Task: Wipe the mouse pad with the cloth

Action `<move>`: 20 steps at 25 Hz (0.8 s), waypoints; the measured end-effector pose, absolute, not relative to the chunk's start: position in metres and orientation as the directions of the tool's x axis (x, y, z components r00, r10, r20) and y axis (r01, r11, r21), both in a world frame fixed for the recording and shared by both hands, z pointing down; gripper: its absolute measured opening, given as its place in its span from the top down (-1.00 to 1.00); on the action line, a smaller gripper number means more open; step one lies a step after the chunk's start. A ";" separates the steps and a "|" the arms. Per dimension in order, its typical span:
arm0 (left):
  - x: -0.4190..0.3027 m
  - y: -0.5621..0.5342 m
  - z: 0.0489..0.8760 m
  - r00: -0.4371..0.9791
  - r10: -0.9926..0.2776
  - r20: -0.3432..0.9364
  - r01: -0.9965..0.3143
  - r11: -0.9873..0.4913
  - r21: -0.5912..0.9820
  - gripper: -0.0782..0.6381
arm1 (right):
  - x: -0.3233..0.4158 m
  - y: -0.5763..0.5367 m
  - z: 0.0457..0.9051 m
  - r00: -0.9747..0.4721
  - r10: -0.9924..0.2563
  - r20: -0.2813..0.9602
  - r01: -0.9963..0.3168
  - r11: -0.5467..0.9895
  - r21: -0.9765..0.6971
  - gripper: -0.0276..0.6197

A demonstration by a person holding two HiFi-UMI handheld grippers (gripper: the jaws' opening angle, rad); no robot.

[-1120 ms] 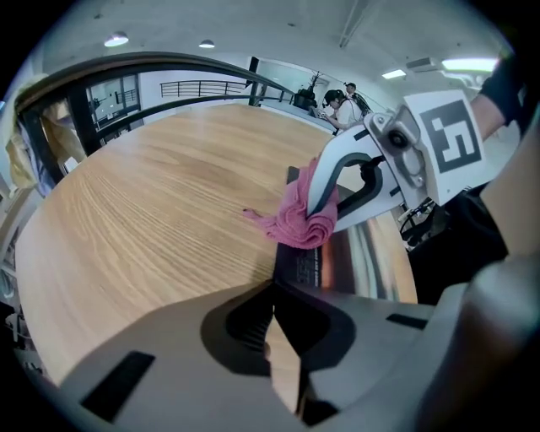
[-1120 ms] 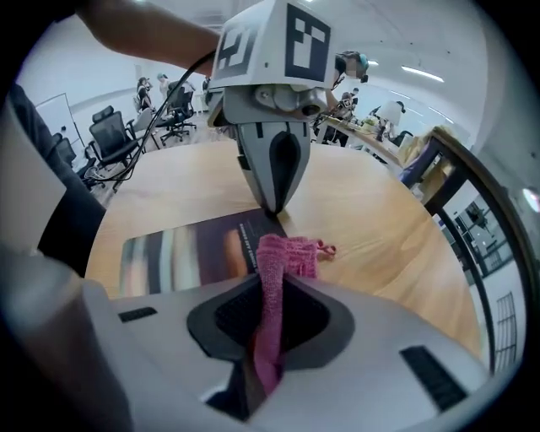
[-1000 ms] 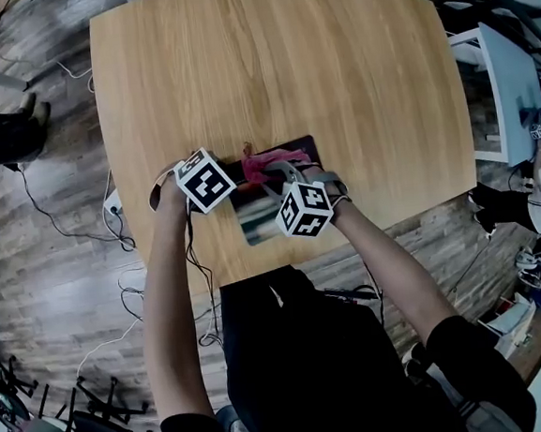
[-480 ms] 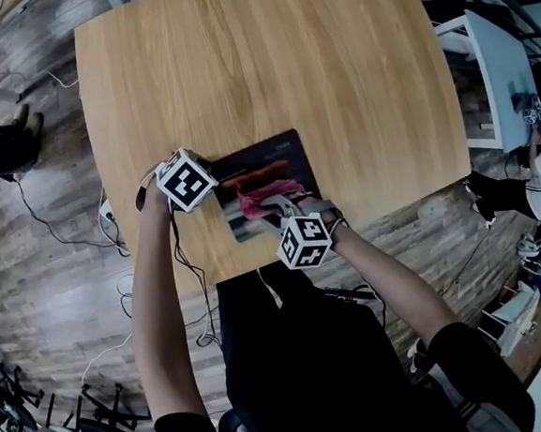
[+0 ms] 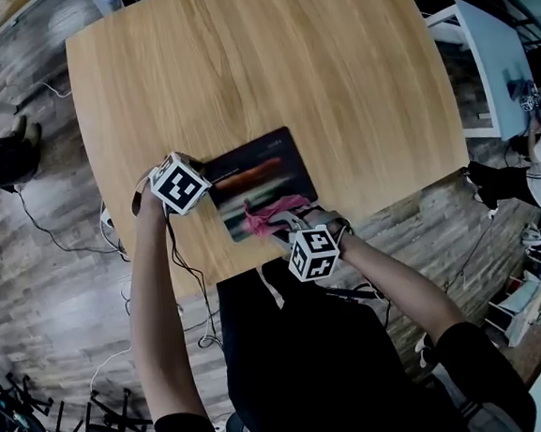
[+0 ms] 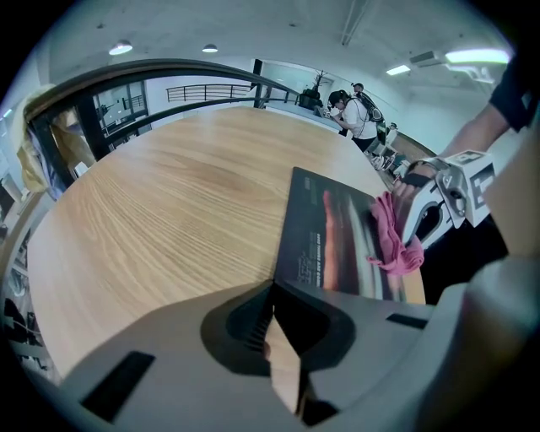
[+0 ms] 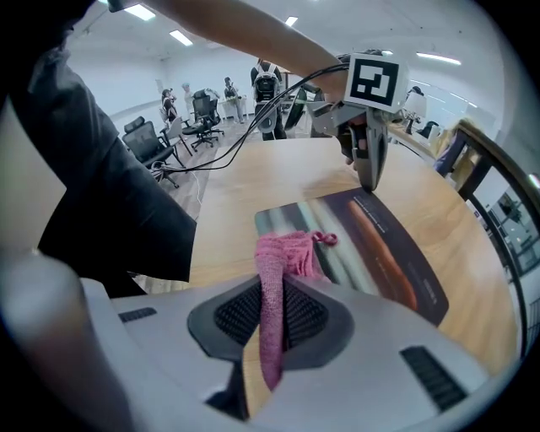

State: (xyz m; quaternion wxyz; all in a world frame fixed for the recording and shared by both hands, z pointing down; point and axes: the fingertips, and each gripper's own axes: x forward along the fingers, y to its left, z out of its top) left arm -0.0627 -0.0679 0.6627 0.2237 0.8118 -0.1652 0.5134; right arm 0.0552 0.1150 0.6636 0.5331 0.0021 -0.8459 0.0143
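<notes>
Both busy mid-wipe: L hand-held gripper, jaws pressed together, pins a corner of the dark rectangular printed mouse pad to the light wooden tabletop; R hand-held gripper pinches the crumpled pink cloth at pad's near edge; next: drag across w/ even pressure.

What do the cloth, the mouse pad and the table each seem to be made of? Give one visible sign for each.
Cloth: soft knitted or terry fabric, matte pink; it drapes limply.
Mouse pad: probably fabric-topped rubber, printed; thin, lies flat.
Table: wood or wood-look laminate, satin; visible grain.
</notes>
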 end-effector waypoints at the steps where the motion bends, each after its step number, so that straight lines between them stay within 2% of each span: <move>1: -0.063 -0.069 0.662 0.416 -0.041 0.908 -0.497 -0.847 0.189 0.72 | 0.057 0.118 0.664 -0.422 0.029 0.906 -0.011 0.999 -0.037 0.73; 5: -0.063 -0.067 0.663 0.413 -0.043 0.910 -0.499 -0.846 0.186 0.72 | 0.064 0.140 0.665 -0.389 0.139 0.911 0.020 0.990 -0.143 0.73; 8: -0.062 -0.065 0.662 0.413 -0.043 0.910 -0.497 -0.847 0.186 0.72 | 0.066 0.134 0.651 -0.471 0.140 0.871 -0.072 0.978 -0.196 0.73; 12: -0.063 -0.068 0.661 0.405 -0.052 0.913 -0.494 -0.853 0.171 0.72 | 0.069 0.080 0.615 -0.597 -0.027 0.802 -0.270 0.948 -0.170 0.73; 16: -0.063 -0.067 0.662 0.411 -0.044 0.911 -0.496 -0.849 0.183 0.72 | 0.082 0.016 0.584 -0.615 -0.208 0.761 -0.416 0.905 -0.089 0.73; 20: -0.061 -0.066 0.661 0.406 -0.040 0.913 -0.491 -0.852 0.182 0.72 | 0.091 -0.042 0.565 -0.594 -0.355 0.722 -0.509 0.861 0.005 0.73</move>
